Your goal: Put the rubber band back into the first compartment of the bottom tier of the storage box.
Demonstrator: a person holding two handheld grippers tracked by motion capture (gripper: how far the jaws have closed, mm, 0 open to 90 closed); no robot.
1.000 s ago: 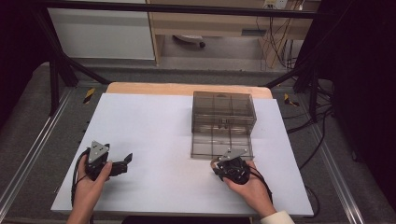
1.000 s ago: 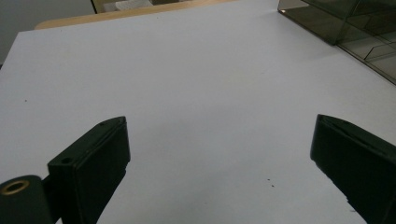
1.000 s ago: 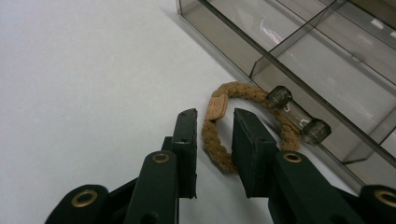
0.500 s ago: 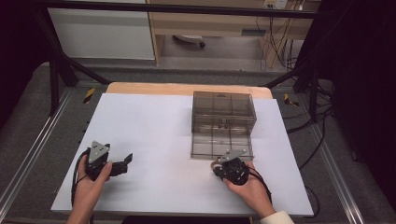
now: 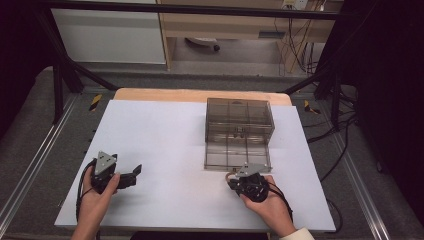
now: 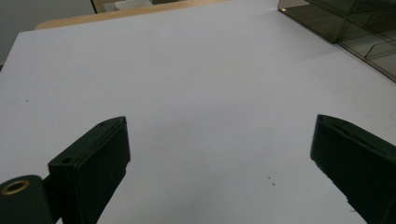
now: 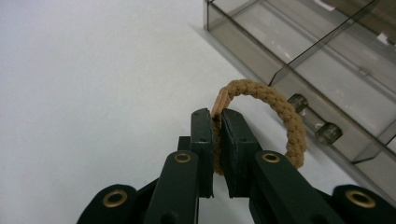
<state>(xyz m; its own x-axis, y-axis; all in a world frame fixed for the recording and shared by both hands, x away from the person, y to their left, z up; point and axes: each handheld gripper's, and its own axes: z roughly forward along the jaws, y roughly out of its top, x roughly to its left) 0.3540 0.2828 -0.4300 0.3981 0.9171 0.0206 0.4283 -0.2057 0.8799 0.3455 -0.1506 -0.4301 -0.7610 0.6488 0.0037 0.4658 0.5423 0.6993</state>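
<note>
White tabletop (image 5: 165,135), smoky clear drawer organizer (image 5: 239,131) at centre right. Right gripper (image 7: 215,122), jaws just closed, clamps a tan braided hair tie (image 7: 280,116) near the open drawer's front, lower centre-right. Left gripper (image 5: 131,175) spread wide, empty, lower left.
</note>
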